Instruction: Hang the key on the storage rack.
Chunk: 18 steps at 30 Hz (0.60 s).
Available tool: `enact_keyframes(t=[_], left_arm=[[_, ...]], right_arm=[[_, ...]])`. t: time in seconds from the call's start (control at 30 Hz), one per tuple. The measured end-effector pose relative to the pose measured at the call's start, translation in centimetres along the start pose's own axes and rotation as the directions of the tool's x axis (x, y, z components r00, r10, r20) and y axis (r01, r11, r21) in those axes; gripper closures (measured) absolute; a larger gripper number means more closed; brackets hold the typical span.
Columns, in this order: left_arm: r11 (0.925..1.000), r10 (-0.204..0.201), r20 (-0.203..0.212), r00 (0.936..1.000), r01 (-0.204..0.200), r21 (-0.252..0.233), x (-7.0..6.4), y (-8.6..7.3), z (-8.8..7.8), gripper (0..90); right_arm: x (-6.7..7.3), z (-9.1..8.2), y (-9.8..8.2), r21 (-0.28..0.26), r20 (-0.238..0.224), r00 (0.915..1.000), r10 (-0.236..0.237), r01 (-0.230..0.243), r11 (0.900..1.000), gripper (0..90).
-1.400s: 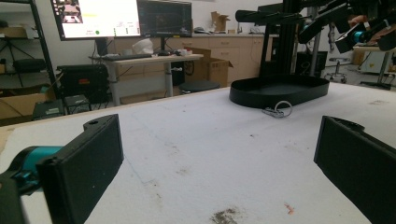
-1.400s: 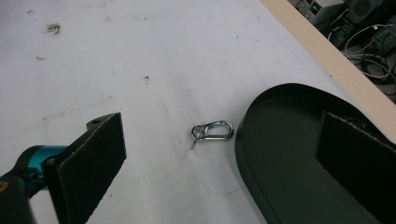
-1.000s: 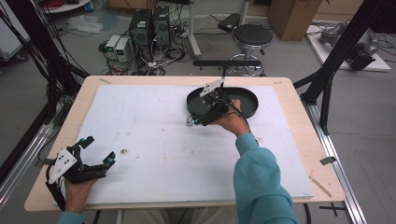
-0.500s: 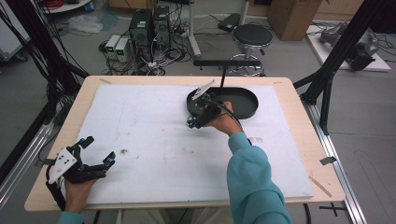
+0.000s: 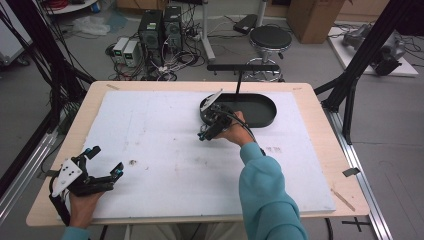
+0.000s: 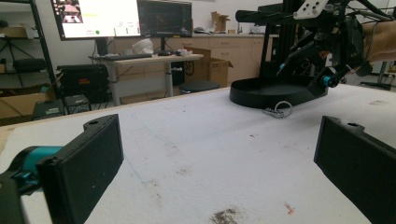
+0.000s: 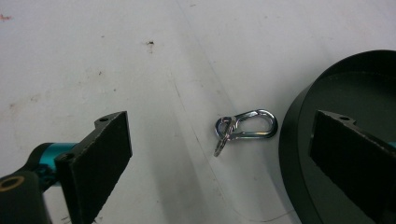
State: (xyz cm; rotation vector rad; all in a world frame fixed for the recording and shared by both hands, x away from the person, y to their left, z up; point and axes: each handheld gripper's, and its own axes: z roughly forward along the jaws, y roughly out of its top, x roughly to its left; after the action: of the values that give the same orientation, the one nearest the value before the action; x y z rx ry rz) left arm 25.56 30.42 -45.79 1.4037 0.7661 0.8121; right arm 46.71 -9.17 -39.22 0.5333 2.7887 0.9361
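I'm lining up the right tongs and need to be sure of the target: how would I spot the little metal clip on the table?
Find the black oval tray at the far side of the white table. Just outside its left end lies the carabiner clip, flat on the white surface, between the open right tongs. It is shiny silver, with a small ring attached.
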Motion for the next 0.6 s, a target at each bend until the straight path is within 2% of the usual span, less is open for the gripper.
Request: enact_keyframes(t=[0.1,0.13,0.2,0.43,0.6], left_arm=[[1.0000,0.000,0.000,1.0000,0.000,0.000,0.0,0.0,0.0,1.8],[1.0000,-0.001,0.000,1.0000,0.001,0.000,0.0,0.0,0.0,1.8],[1.0000,-0.001,0.000,1.0000,0.001,0.000,0.0,0.0,0.0,1.8],[1.0000,-0.001,0.001,1.0000,0.001,0.000,0.0,0.0,0.0,1.8],[1.0000,-0.002,0.001,1.0000,0.002,0.001,0.0,0.0,0.0,1.8]], right_arm=[[0.2,0.5,0.0,0.025,-0.013,0.9999,-0.007,0.008,1.000,9.7],[0.2,0.6,0.0,0.033,-0.020,0.9997,-0.011,0.012,0.999,14.1],[0.3,0.7,0.1,0.044,-0.015,0.9996,-0.024,0.025,0.999,14.8],[0.1,1.3,0.2,0.074,-0.016,0.9999,-0.003,0.004,0.997,19.5],[0.2,1.7,0.2,0.108,-0.018,0.9998,0.003,-0.001,0.994,28.4]])
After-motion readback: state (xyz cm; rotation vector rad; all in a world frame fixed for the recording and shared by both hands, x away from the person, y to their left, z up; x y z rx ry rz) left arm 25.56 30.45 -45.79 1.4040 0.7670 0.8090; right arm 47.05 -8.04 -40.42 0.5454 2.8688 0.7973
